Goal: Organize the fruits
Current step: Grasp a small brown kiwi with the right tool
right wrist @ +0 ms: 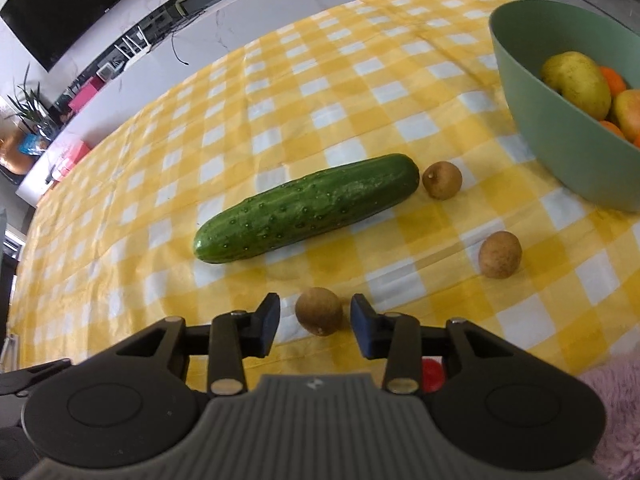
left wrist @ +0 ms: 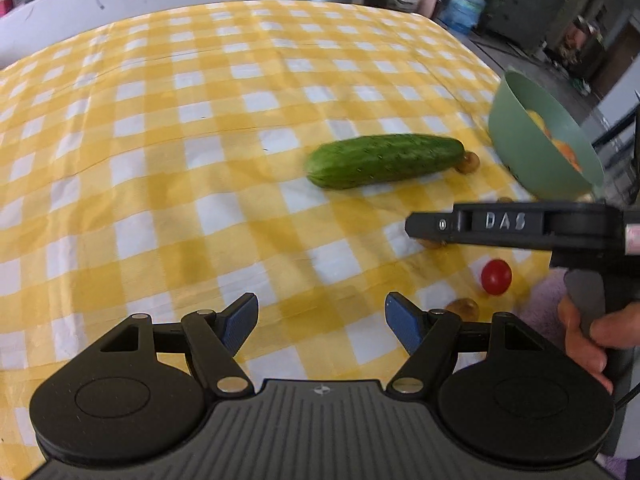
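A green cucumber (right wrist: 308,208) (left wrist: 384,161) lies on the yellow checked cloth. Three small brown round fruits lie near it: one (right wrist: 442,180) by its far end, one (right wrist: 500,254) to the right, and one (right wrist: 319,311) between my right gripper's fingers. My right gripper (right wrist: 315,326) is open around that fruit without touching it; it also shows from the side in the left wrist view (left wrist: 424,228). A red cherry tomato (left wrist: 496,277) (right wrist: 433,374) lies under the right gripper. My left gripper (left wrist: 321,326) is open and empty above the cloth. A green bowl (right wrist: 560,136) (left wrist: 524,136) holds pears and orange fruit.
Another brown fruit (left wrist: 463,307) lies by my left gripper's right finger. A pink fuzzy cloth (right wrist: 616,408) lies at the near right. The table's far edge borders a white counter (right wrist: 224,20), with a water jug (left wrist: 464,8) beyond.
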{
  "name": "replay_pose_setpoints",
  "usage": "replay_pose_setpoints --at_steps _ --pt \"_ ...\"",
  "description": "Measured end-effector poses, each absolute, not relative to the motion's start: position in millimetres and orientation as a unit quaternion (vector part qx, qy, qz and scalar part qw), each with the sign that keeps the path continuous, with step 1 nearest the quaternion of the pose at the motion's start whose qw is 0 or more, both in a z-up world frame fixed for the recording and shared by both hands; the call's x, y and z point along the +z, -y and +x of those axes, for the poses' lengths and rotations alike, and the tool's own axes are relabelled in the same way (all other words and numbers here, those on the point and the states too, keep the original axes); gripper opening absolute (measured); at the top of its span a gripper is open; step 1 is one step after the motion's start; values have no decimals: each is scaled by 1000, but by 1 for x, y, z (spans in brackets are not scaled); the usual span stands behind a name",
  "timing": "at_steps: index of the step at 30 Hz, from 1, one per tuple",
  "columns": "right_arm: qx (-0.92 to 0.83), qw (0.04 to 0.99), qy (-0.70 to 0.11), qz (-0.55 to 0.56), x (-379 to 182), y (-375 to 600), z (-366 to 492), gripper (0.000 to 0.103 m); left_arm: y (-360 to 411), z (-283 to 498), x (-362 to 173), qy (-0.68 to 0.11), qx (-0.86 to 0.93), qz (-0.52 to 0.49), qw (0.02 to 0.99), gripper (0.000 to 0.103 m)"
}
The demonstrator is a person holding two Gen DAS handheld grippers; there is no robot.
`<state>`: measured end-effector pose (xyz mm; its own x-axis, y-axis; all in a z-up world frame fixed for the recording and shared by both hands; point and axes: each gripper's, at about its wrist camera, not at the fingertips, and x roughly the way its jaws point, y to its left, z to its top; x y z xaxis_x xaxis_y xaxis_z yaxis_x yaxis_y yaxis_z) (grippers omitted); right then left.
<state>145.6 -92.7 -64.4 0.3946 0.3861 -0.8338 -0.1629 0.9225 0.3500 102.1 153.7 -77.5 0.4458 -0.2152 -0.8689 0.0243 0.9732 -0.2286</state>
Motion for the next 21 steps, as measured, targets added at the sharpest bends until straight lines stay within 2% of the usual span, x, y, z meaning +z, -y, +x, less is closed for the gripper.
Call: replay_pose_setpoints --at_steps 3,5,6,11,14,17,21 --pt "164 830 -525 94 -65 89 145 35 -155 101 -77 -526 -71 -92 843 85" --pt "159 831 -525 94 -65 89 145 24 -151 101 -77 -526 -74 -84 843 85" --pt "158 830 -526 99 -66 91 146 23 -149 101 -77 -527 -77 -80 843 85" --pt "163 830 -518 126 -64 100 144 23 -141 96 -72 -512 -109 -74 849 85" --pt "179 844 -483 150 -52 114 133 23 -134 93 -70 -508 -129 -67 849 85" --pt "188 861 -455 124 -37 123 126 23 -127 92 -72 -505 -144 -67 848 85" --pt "185 877 -420 143 -23 147 125 23 -109 85 -72 -497 -178 -28 849 80"
